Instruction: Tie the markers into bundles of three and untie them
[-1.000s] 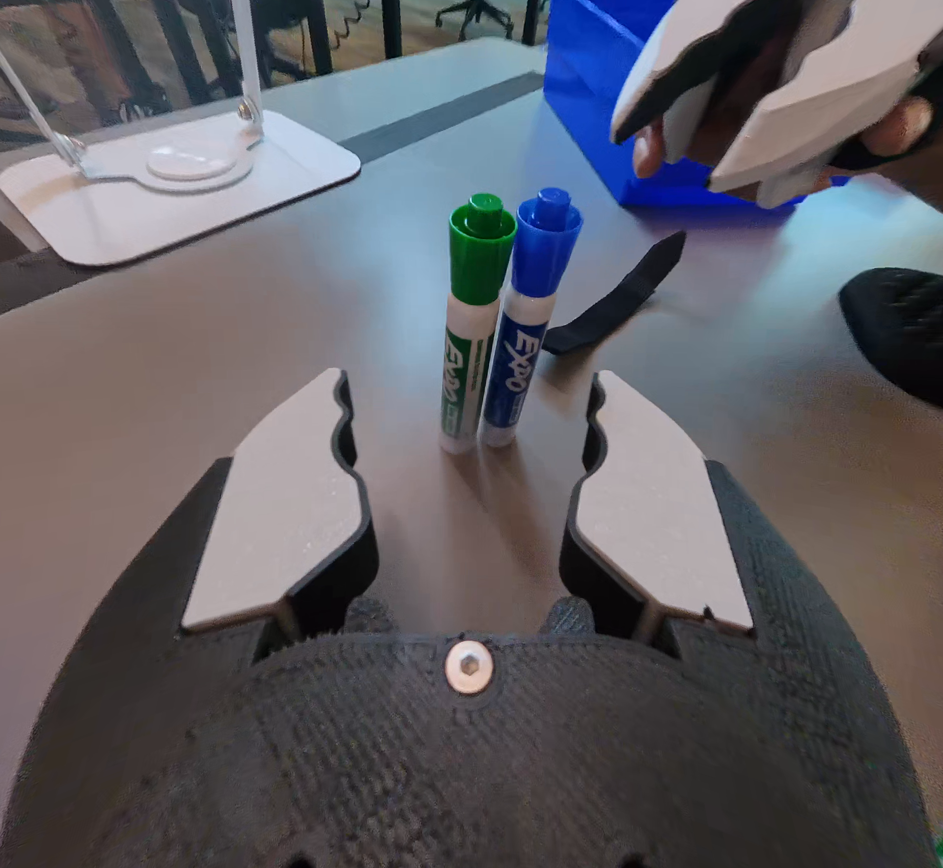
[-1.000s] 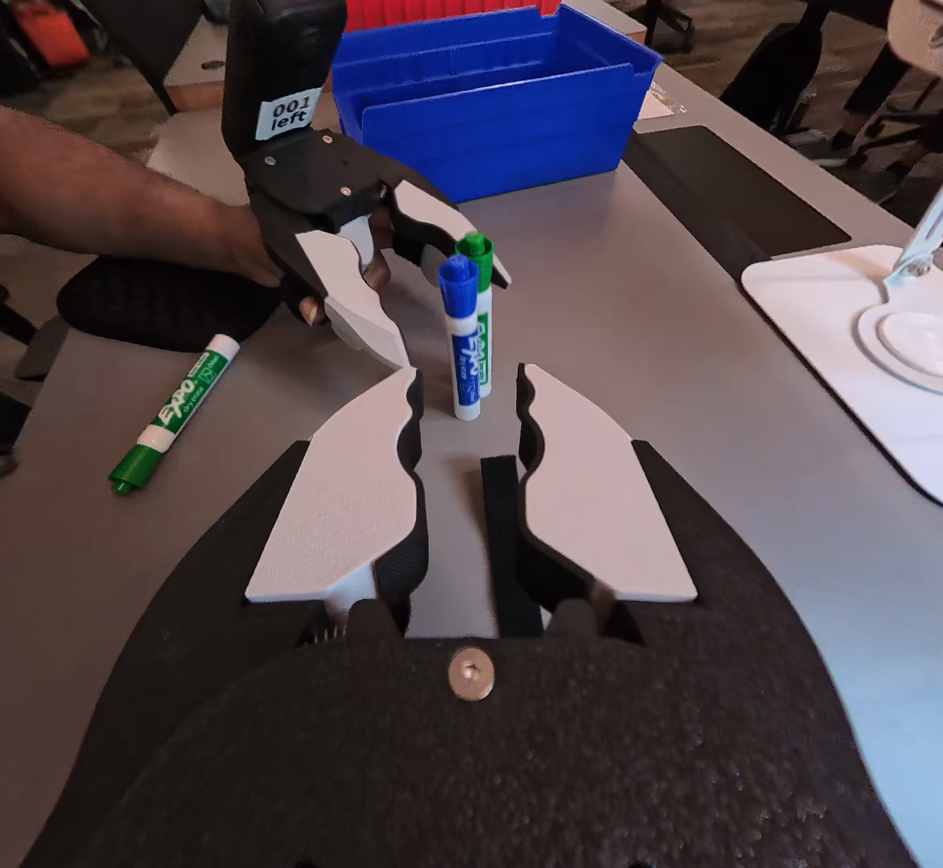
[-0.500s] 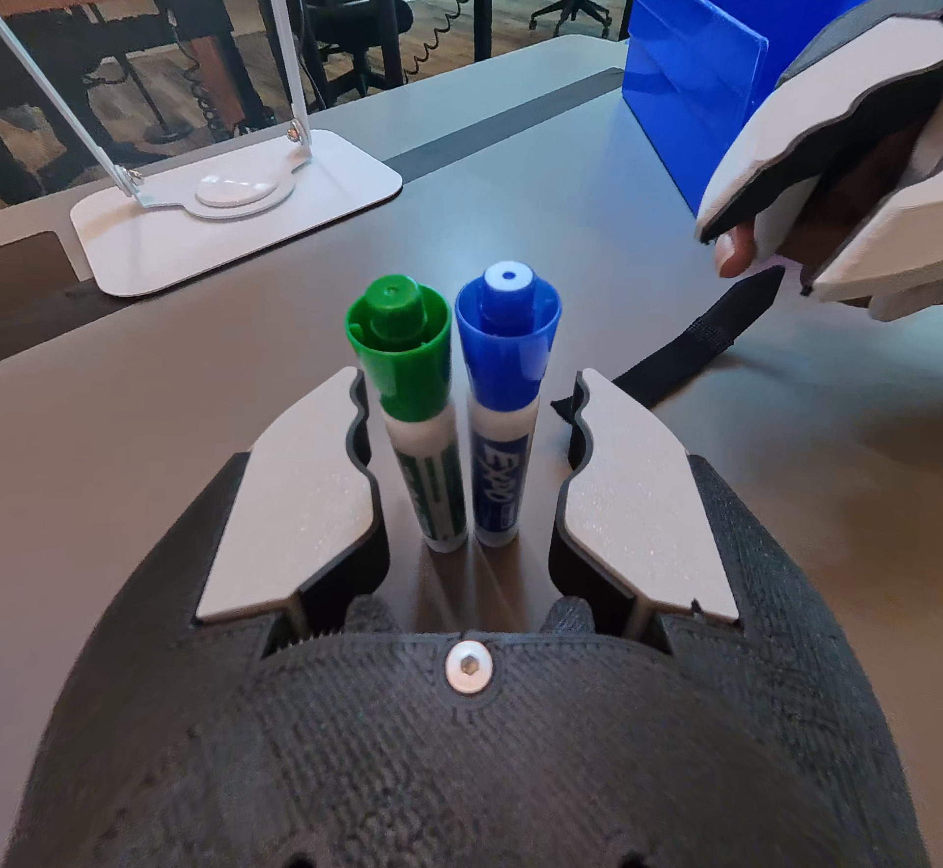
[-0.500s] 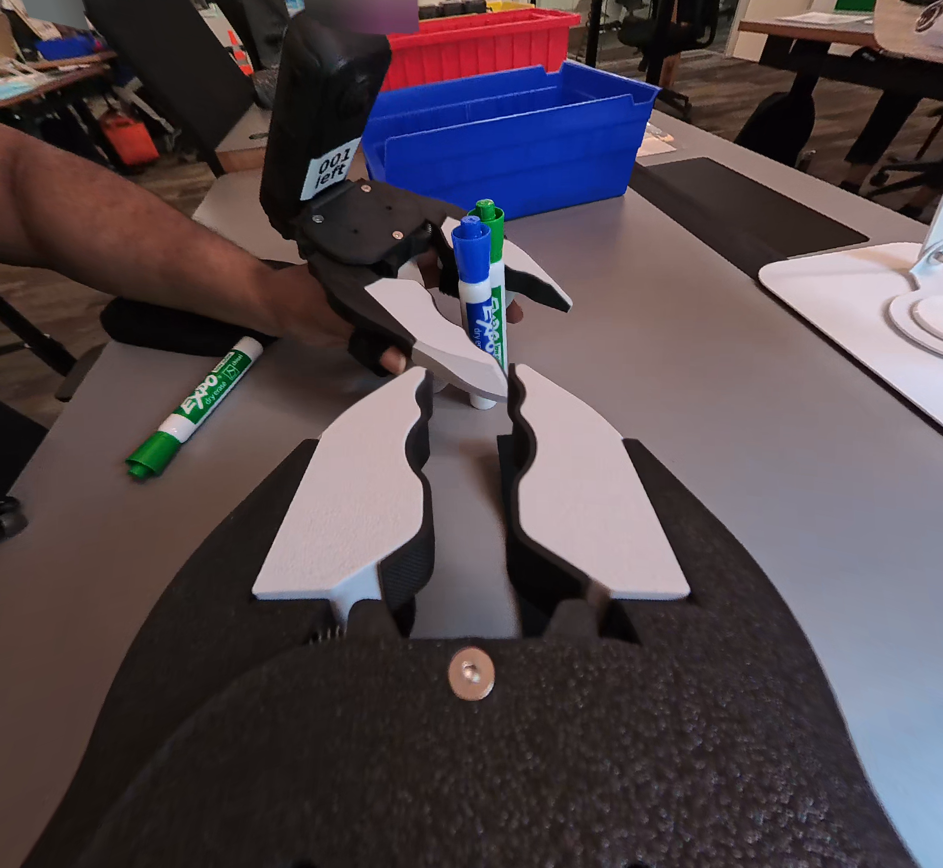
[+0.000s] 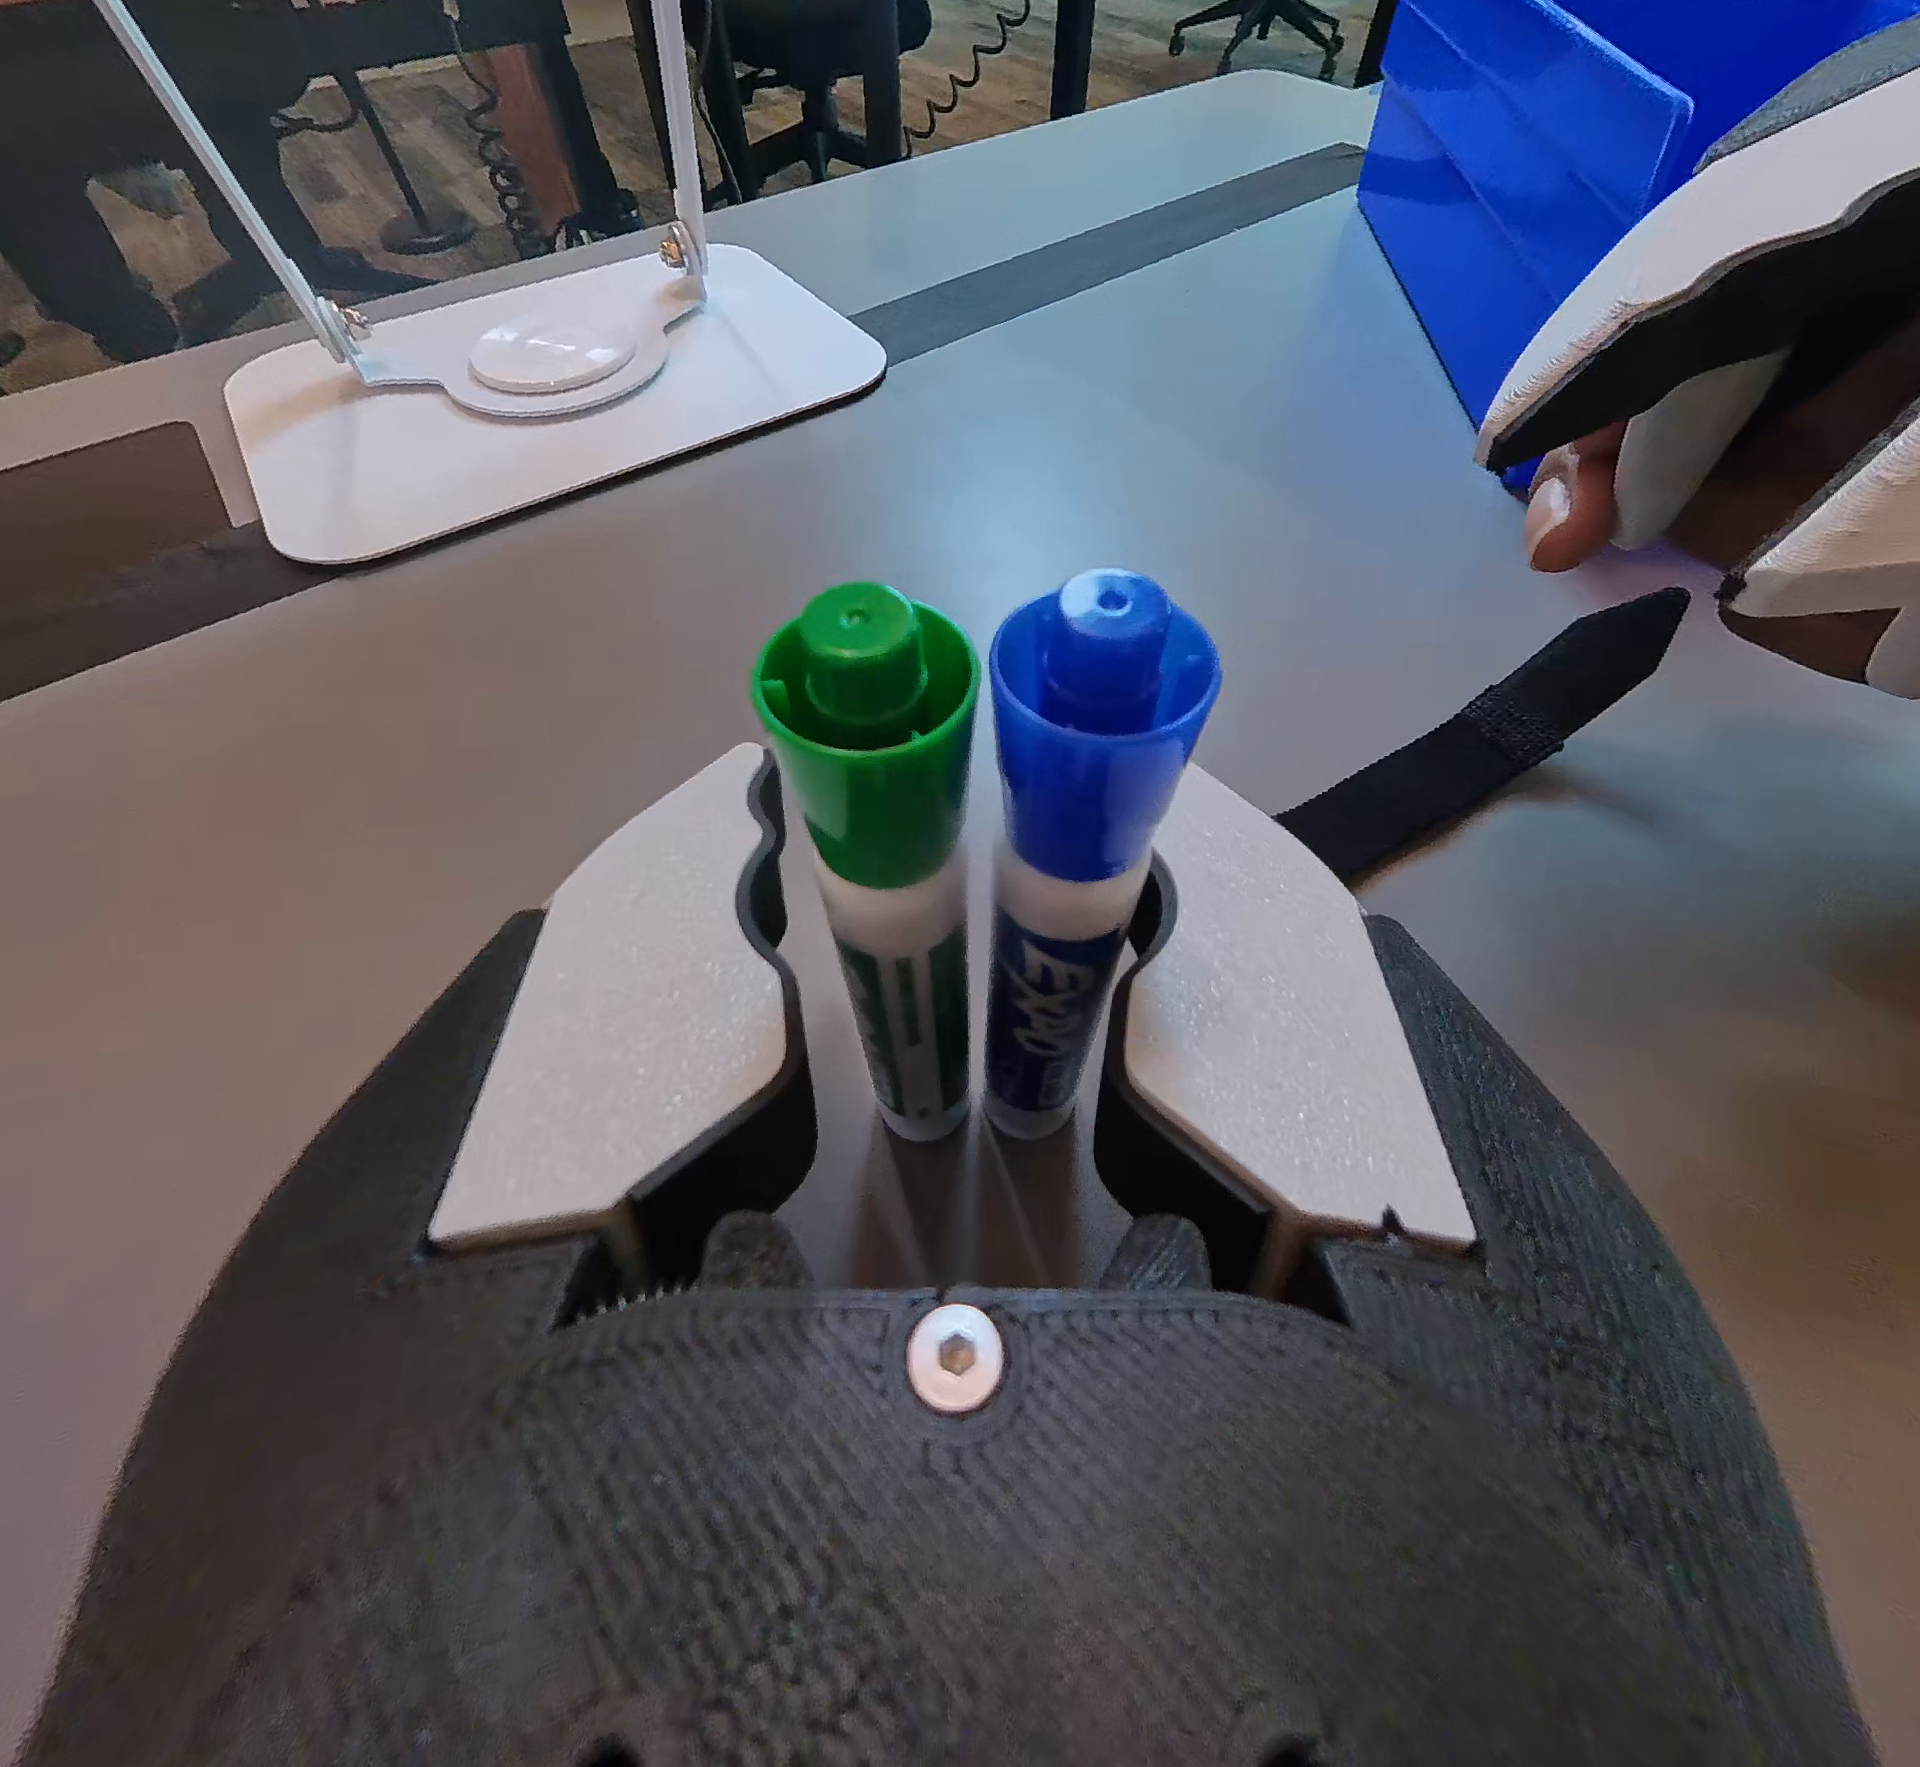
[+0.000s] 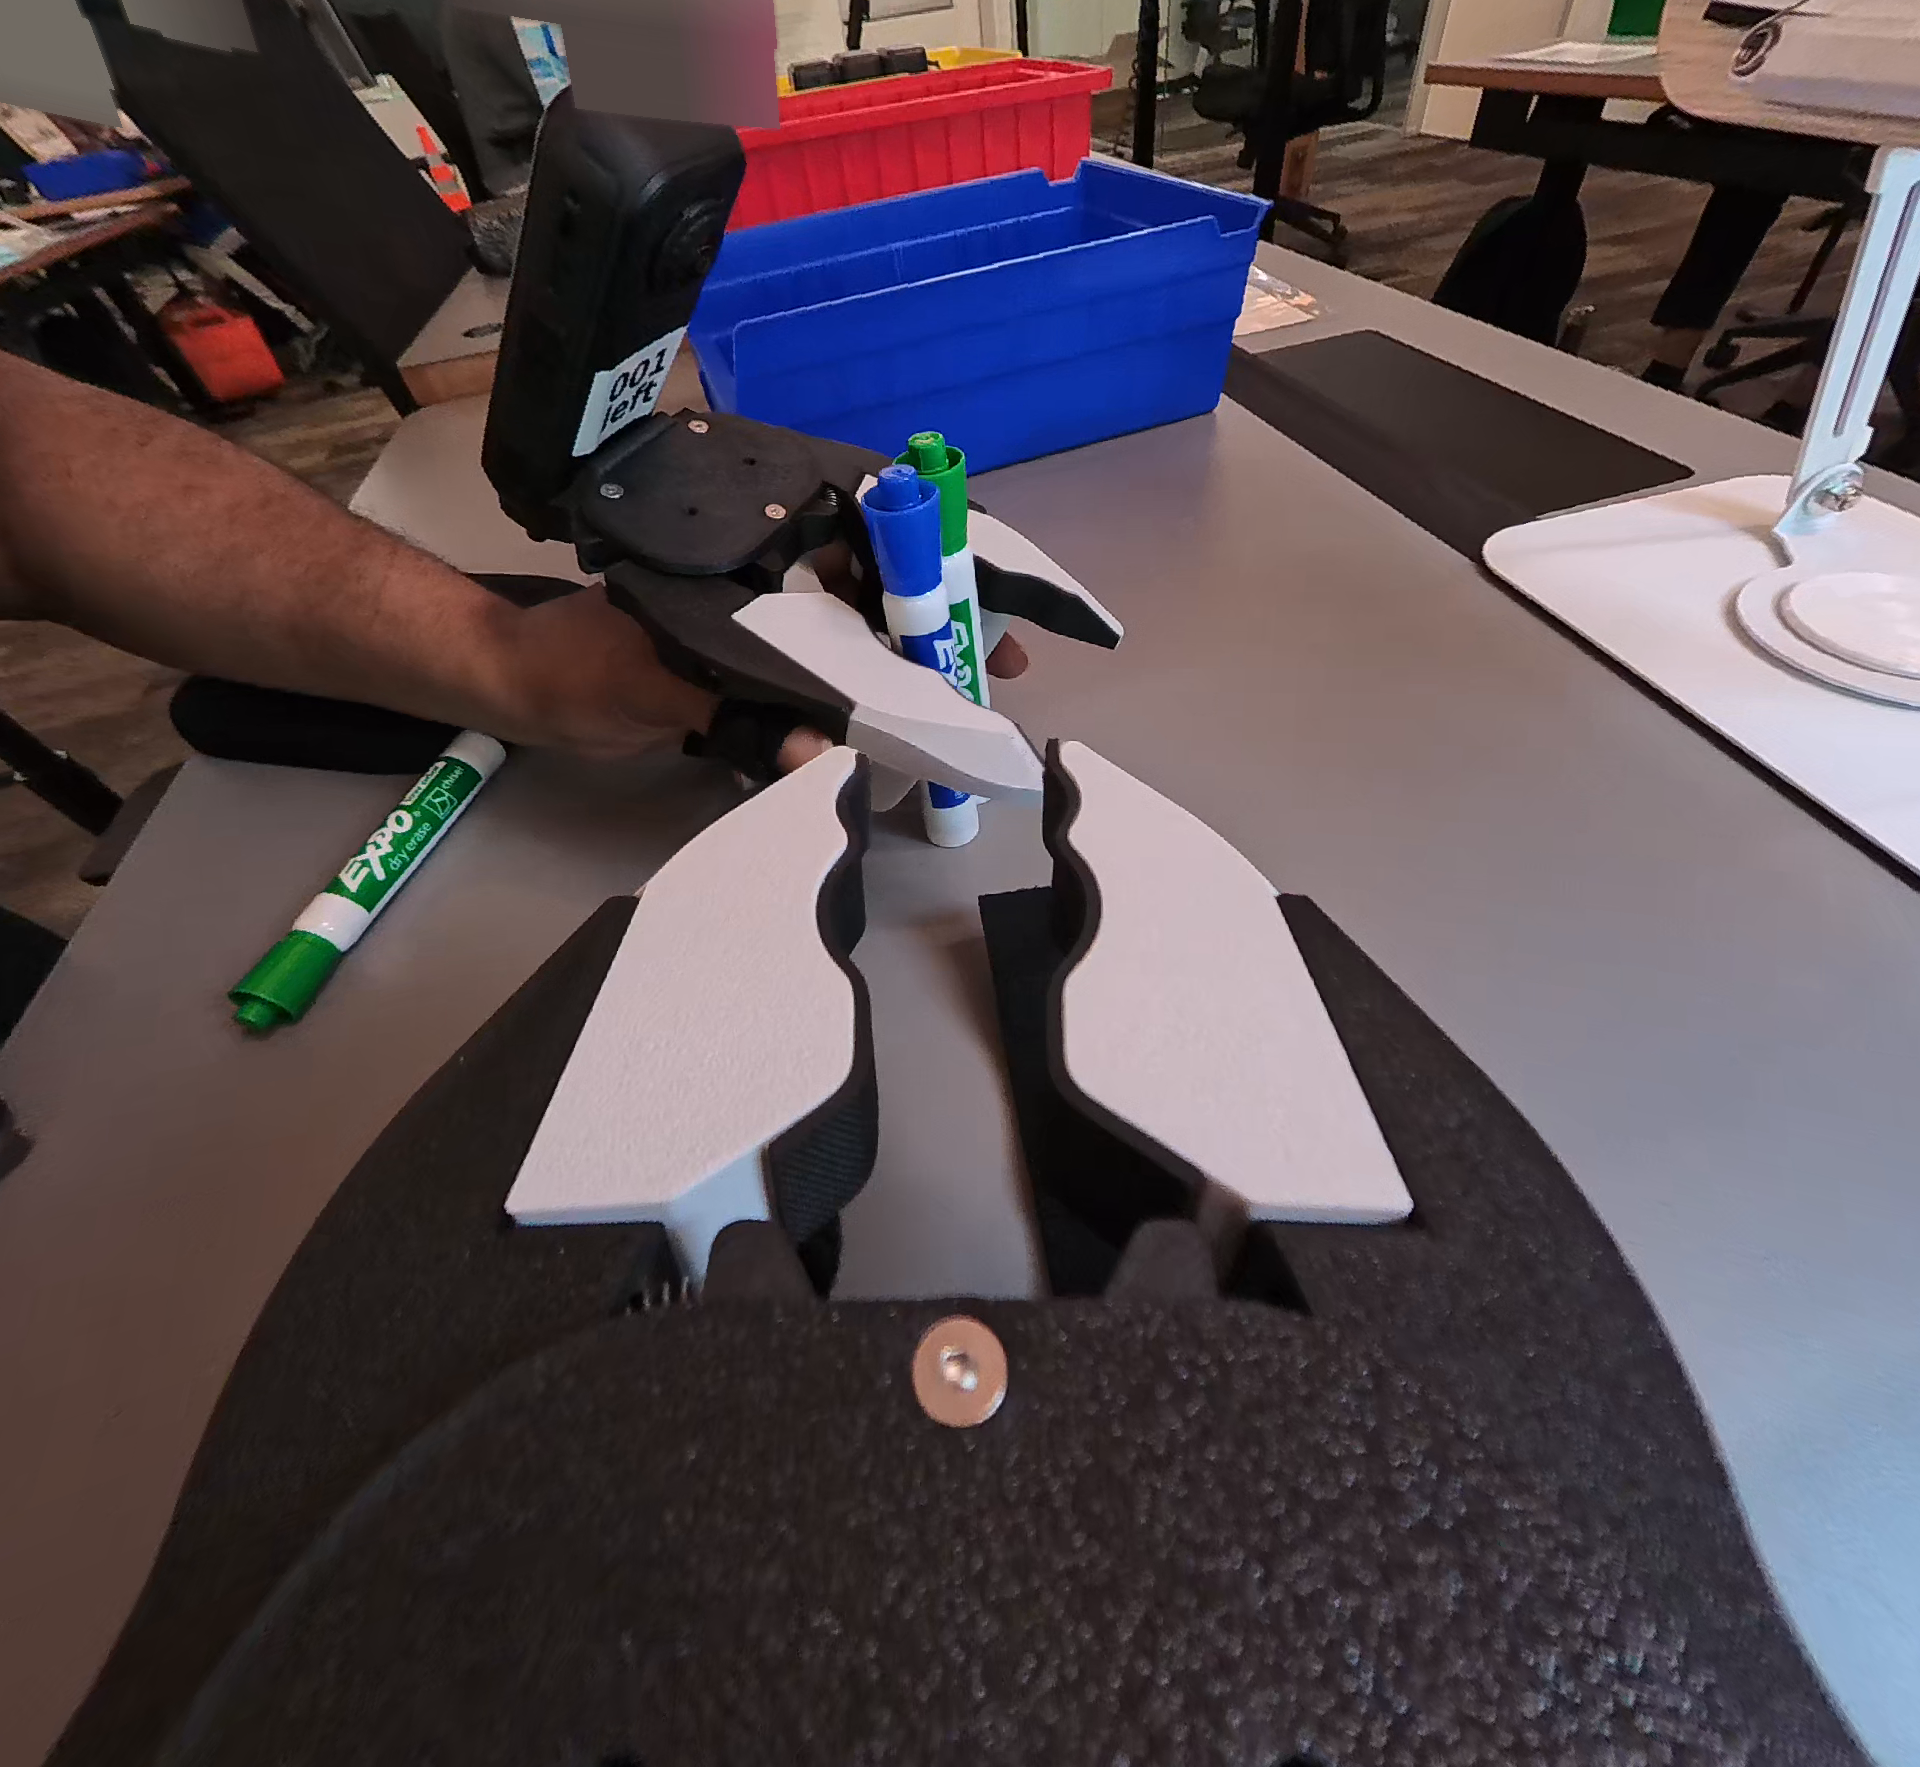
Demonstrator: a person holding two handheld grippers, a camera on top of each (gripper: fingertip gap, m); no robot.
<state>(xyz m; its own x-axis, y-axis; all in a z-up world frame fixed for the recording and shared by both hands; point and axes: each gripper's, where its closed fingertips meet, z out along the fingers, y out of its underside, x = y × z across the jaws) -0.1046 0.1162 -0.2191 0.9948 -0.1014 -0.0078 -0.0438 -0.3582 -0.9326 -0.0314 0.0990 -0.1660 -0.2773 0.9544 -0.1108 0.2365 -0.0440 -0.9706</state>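
1. My left gripper (image 5: 961,844) had its white fingers spread around two capped dry-erase markers, one finger on either side; I could not tell whether the pads actually touched the barrels.
2. The green-capped marker with a white barrel (image 5: 883,844) and the blue-capped marker with a white barrel (image 5: 1081,834) stood upright side by side on the grey tabletop (image 5: 1143,429), touching, long axes vertical, caps up.
3. Both barrels bore printed brand lettering running lengthwise, green on one, blue on the other.
4. In the right wrist view, a second green-capped marker (image 6: 369,881) lay flat at 9 o'clock, well apart from the pair, its cap pointing toward 7 o'clock and its lettered side facing up.
5. My right gripper (image 6: 951,761) was parted with nothing between its fingers, its tips just beside the standing pair's base.
6. A flat black fabric strap (image 6: 1013,1042) lay on the table under the right finger, running from 6 toward 12 o'clock; in the left view its tapered end (image 5: 1496,730) pointed to 2 o'clock.
7. A blue plastic bin (image 6: 987,315) sat at 12 o'clock, a red bin (image 6: 925,122) behind it.
8. A white flat stand base (image 5: 540,398) sat at 11 o'clock in the left view.
9. The left tool carried a small white label with printed characters.
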